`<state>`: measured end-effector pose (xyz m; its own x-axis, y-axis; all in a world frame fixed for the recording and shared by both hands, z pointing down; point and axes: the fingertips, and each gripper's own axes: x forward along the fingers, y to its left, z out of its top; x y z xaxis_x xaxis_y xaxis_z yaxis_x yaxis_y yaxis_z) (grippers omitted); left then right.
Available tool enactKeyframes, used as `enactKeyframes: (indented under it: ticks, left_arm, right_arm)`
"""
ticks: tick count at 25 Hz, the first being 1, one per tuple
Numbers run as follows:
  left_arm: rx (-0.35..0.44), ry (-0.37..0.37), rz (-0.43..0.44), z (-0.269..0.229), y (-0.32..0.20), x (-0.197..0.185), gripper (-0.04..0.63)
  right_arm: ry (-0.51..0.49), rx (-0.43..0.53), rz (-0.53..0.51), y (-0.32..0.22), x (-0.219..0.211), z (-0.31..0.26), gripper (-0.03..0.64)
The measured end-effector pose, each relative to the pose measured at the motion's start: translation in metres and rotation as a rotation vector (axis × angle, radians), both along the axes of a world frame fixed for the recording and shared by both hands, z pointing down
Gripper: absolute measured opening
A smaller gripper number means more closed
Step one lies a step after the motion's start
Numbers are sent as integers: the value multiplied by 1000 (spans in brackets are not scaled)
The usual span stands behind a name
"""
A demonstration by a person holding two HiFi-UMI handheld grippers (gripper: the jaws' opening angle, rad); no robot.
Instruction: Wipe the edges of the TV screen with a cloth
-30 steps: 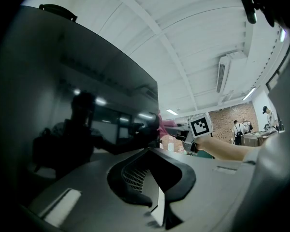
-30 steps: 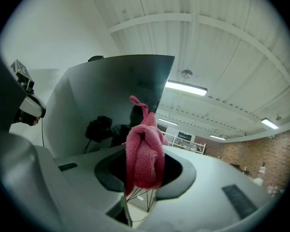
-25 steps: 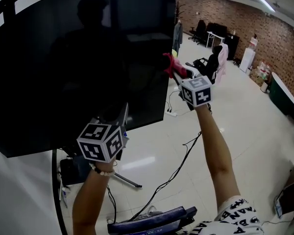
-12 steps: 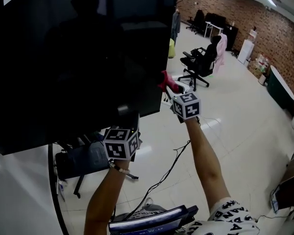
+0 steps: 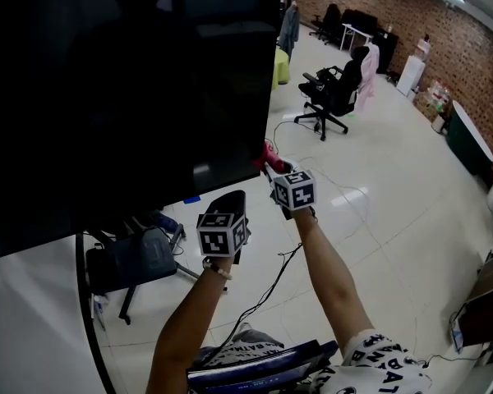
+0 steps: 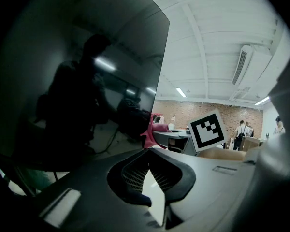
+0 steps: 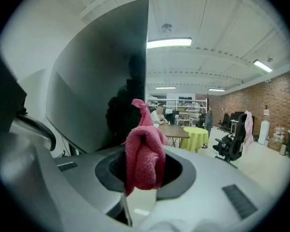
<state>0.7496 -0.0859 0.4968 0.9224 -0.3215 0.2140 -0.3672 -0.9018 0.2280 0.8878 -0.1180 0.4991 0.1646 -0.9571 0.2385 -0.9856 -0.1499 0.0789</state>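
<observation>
The big dark TV screen (image 5: 131, 80) fills the upper left of the head view. My right gripper (image 5: 273, 171) is shut on a pink cloth (image 5: 266, 158), which sits at the screen's lower right corner, against its right edge. In the right gripper view the folded cloth (image 7: 144, 156) sticks up from the jaws, with the TV's right edge (image 7: 146, 57) just behind it. My left gripper (image 5: 230, 199) hangs below the screen's bottom edge, left of the right one. Its jaws (image 6: 147, 158) are shut with nothing between them. From there the pink cloth (image 6: 153, 128) shows ahead.
A black TV stand (image 5: 131, 257) with splayed legs is under the screen. Black cables (image 5: 267, 290) run over the pale floor. A black office chair (image 5: 333, 97) and a yellow-covered table (image 5: 281, 64) stand farther off. A brick wall (image 5: 394, 11) lines the back.
Both grippers have come down. The right one slid the pink cloth down the TV's right edge from mid-height to the lower corner. The left one dropped below the screen's bottom edge.
</observation>
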Motion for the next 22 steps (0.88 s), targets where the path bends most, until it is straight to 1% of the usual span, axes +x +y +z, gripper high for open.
enactKeyframes:
  ticks: [3,6,11,14,17,19,22]
  left_arm:
    - [-17,-23,2,20,3,3,-9]
    - [-47,-50,0,40,5,0,-9]
    - [-87,-81,-16,64,7,-11,-9]
    - [-105,-83,-31,72,1,-20,-9]
    - [-128,-82,-55,80,-7,-28,-9]
    - [-139,-87,-81,84,-10,-36,-9]
    - [-141,-86,-99,84,-14,-43,-9]
  right_arm:
    - [-35,-45,0,1,0,38,109]
    - [-73,-67,14,3,1,67,109]
    - [-182,-51,53,6,5,92,109]
    - [-259,-57,56,2,3,108,110]
    - [-284,-79,35,-5,-8,123,109]
    - [-306,-52,26,-8,-18,121,109]
    - [-358,12,48,-8,-21,109,109]
